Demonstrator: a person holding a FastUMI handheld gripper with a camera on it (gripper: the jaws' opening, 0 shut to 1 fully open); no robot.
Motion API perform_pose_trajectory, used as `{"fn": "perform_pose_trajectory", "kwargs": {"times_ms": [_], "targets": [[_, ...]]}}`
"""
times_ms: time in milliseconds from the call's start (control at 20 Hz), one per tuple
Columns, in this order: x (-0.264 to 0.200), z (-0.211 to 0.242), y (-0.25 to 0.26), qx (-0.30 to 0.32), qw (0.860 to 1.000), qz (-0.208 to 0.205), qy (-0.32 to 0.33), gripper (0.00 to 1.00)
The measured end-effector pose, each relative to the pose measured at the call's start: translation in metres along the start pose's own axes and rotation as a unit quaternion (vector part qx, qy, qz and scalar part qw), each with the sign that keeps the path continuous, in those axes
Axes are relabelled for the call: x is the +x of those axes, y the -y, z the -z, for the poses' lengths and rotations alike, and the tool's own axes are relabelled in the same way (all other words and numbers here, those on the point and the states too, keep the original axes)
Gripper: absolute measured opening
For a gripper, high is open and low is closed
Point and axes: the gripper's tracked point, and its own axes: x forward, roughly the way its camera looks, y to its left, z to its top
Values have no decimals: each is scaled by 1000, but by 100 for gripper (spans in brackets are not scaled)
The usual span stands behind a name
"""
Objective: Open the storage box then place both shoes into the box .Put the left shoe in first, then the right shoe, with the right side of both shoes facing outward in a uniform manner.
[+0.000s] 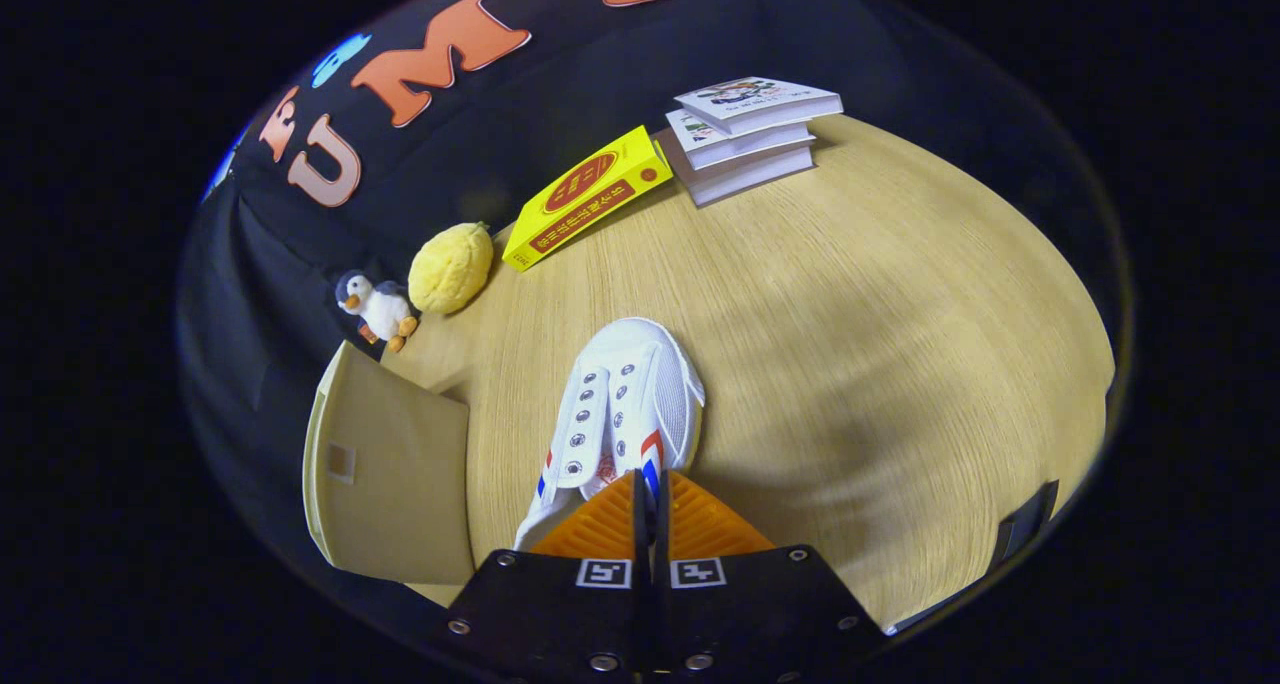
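A white canvas shoe (625,404) with red and blue side stripes points its toe away from me over the wooden table (850,344). My gripper (647,504) is shut on the shoe's heel end; a thin strip of its side wall runs between the closed fingers. The heel itself is hidden behind the fingers. To the left of the shoe, close beside it, stands the beige storage box (390,464), showing a flat panel with a small square patch. I cannot tell from here whether the box is open.
Along the far side of the table lie a penguin plush (378,309), a yellow lemon-shaped plush (452,267), a yellow book (585,196) and a stack of books (745,134). A dark object (1020,524) sits at the table's right edge.
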Motion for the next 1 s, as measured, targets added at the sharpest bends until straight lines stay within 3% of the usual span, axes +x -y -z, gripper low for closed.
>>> {"fn": "perform_pose_trajectory", "kwargs": {"times_ms": [150, 300, 450, 550, 600, 650, 750, 850, 1000], "targets": [[11, 19, 13, -83, 995, 39, -47, 0], [8, 19, 12, -121, 988, 49, -85, 3], [13, 23, 12, -149, 980, 56, -116, 26], [16, 22, 14, -158, 978, 58, -120, 33], [18, 21, 16, -155, 979, 57, -119, 30], [19, 21, 17, -137, 983, 52, -111, 13], [17, 19, 17, -93, 991, 24, -88, 0], [12, 15, 3, -28, 997, -33, -57, 0], [5, 3, -33, 48, 993, -100, -35, 0]]}}
